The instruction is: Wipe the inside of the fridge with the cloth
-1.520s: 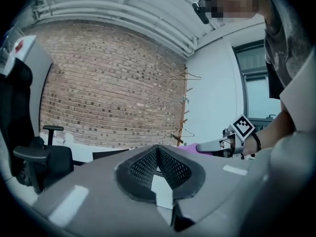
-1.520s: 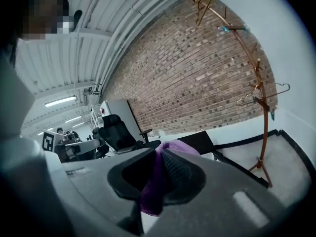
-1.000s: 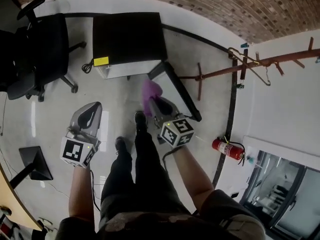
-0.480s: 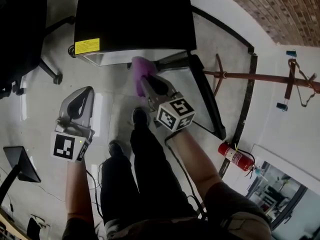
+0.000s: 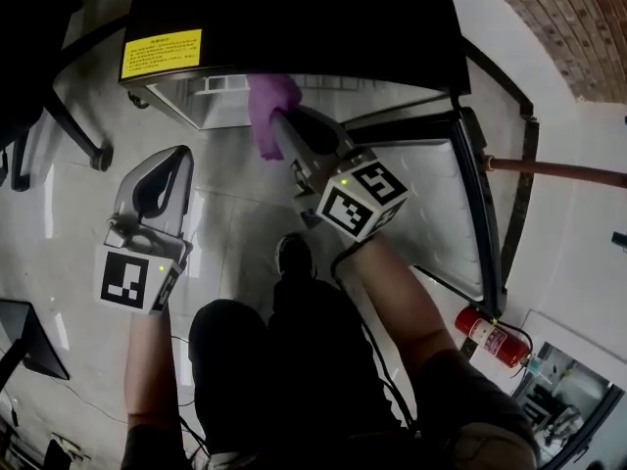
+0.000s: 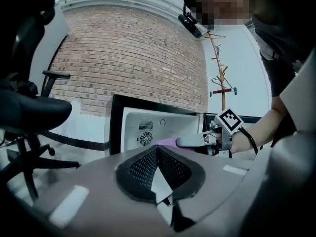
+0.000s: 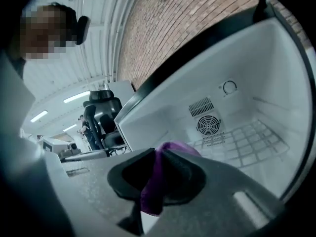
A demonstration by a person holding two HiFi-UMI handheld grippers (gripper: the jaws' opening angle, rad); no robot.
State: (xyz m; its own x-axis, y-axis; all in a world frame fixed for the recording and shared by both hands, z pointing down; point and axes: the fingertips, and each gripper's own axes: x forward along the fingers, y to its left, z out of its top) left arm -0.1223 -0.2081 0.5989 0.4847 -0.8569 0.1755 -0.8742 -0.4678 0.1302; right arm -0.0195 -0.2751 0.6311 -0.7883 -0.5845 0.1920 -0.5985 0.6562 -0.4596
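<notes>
With the right gripper (image 5: 282,137) clamped on the purple cloth (image 5: 267,106) at the fridge (image 5: 294,27) mouth, press it flat and sweep toward the far wall. The left gripper (image 5: 162,169) hangs at the left, jaws together, empty.

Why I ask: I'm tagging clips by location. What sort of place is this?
Probably an office or lab workspace rather than a home: a wheeled office chair, a bare brick wall and a fire extinguisher.

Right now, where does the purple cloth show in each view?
Head view: cloth at top centre, at the fridge opening, in the right gripper fingers.
Left gripper view: thin purple strip at centre, right of the fan.
Right gripper view: lower centre, between the fingers.
Shared landmark: the fridge's white inside.
</notes>
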